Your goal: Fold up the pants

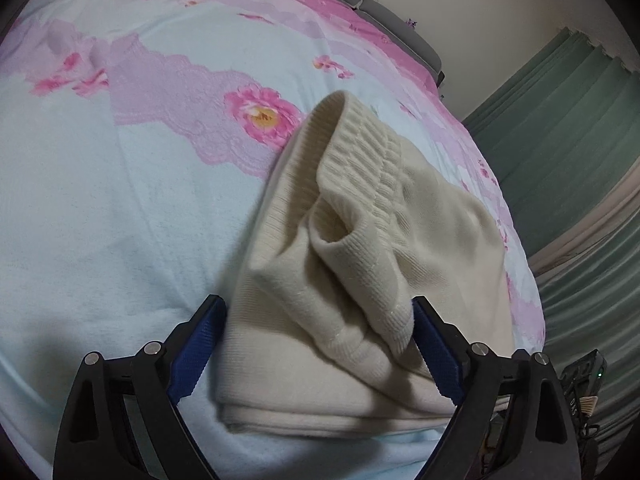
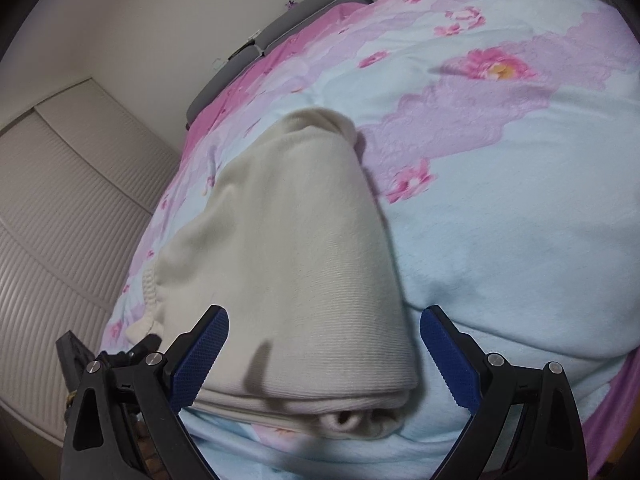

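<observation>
Pants' (image 2: 304, 248) lower folded layers hidden underneath.

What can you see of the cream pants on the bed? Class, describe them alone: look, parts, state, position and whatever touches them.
The cream pants are a soft ribbed knit, folded into a thick layered bundle lying flat on the flowered bedsheet. A gathered elastic waistband and a rolled cuff opening show on top in the left wrist view; the right wrist view shows a smooth folded face. The near edge sits between the wide-open pads of the left gripper and of the right gripper; neither clamps it.
</observation>
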